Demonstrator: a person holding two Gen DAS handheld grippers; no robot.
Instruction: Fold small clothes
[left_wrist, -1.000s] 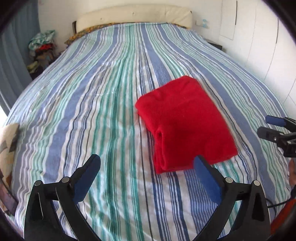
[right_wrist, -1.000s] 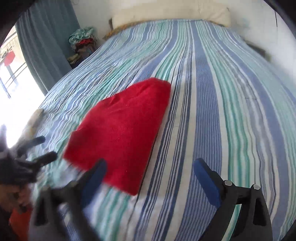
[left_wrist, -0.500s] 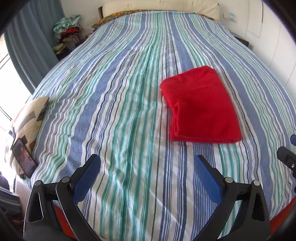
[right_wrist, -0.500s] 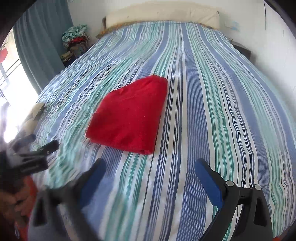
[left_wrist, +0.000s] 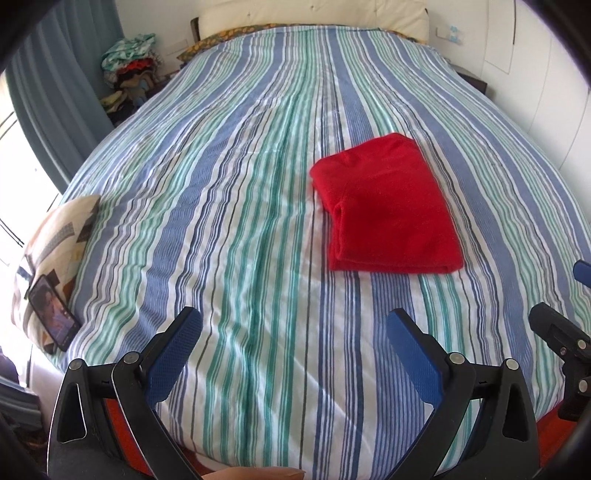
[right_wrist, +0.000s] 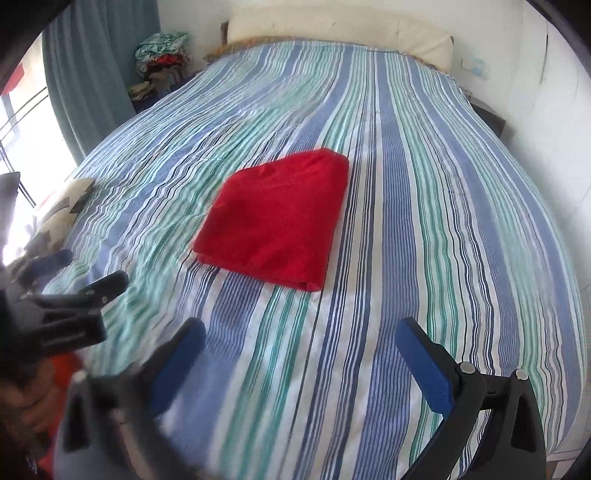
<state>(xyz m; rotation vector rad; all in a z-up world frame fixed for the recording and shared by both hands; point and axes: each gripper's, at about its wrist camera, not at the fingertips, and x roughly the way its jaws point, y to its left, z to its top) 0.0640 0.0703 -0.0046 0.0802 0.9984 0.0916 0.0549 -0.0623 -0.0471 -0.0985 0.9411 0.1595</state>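
A red garment (left_wrist: 386, 205) lies folded into a neat rectangle on the striped bed; it also shows in the right wrist view (right_wrist: 275, 218). My left gripper (left_wrist: 293, 332) is open and empty, held over the bed's near edge, well short of the garment. My right gripper (right_wrist: 301, 341) is open and empty, also back from the garment near the bed's foot. The right gripper shows at the left wrist view's right edge (left_wrist: 561, 295), and the left gripper at the right wrist view's left edge (right_wrist: 70, 280).
The striped bedspread (left_wrist: 229, 184) covers the whole bed. A patterned cushion (left_wrist: 51, 240) with a phone (left_wrist: 53, 317) leaning on it sits at the bed's left edge. A pile of clothes (left_wrist: 129, 62) stands by the blue curtain. A white wall (left_wrist: 546, 110) runs along the right.
Both grippers have drawn back from the folded red garment toward the foot of the bed. The garment lies still and looks farther away in both views.
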